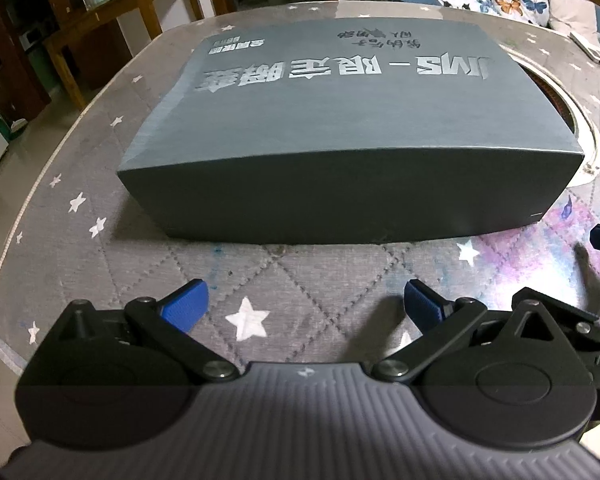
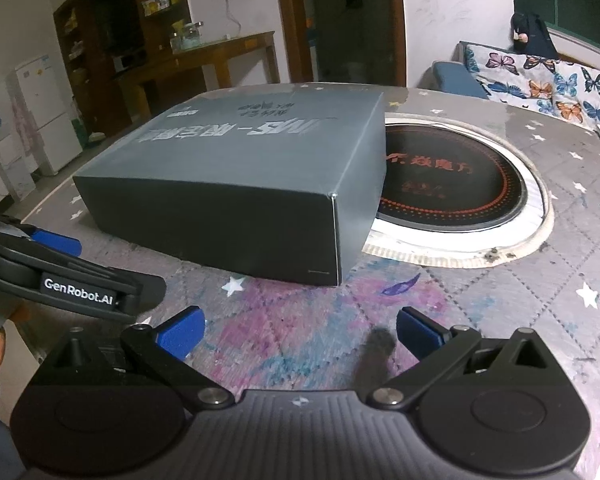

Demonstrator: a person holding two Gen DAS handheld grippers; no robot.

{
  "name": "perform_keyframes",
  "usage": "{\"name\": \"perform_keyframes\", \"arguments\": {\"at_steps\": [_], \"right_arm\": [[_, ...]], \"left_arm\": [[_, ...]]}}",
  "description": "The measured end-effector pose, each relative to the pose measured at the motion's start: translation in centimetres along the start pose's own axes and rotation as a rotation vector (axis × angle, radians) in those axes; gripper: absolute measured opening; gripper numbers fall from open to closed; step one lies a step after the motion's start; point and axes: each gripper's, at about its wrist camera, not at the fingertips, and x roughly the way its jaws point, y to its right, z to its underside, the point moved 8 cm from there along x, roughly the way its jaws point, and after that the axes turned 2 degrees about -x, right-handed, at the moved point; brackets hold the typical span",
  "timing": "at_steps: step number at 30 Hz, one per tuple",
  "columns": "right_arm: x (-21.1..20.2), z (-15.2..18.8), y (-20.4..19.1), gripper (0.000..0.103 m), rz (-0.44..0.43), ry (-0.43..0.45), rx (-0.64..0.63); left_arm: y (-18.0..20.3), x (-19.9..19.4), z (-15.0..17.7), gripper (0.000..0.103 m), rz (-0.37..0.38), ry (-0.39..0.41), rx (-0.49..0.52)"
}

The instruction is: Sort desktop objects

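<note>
Grey cardboard box (image 1: 300, 120) sits closed just ahead of your left claw (image 1: 306, 308), lapping the round cooktop (image 2: 460, 176). Closed fits contents packed away or never unpacked; you can't tell which. Both claws, right claw (image 2: 300, 330) too, hover low over the quilted cloth (image 2: 500, 300), spread wide, holding nothing.

Surface (image 2: 500, 320): round-edged, w/ grey quilted cover, white stars, pink-purple blotches near front. Big dark grey box (image 2: 240, 184) lies flat on it, lid closed, silver lettering on top; its far-right corner overlaps a round black hob (image 2: 460, 176) w/ white rim, set mid-surface. White remote (image 1: 588, 48) at far right edge.
</note>
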Motion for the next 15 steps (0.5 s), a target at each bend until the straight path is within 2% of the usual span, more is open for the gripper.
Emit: {"name": "perform_keyframes", "arguments": {"at_steps": [8,15], "right_arm": [[0.8,-0.1,0.7,0.103,-0.026,-0.01,-0.003],[0.8,0.1,-0.4,0.103,-0.005,0.01,0.012]], "left_arm": [[-0.9,-0.2,0.5,0.103,-0.013,0.023,0.04],[-1.9,-0.6,0.5,0.103,0.016,0.043,0.065]]}}
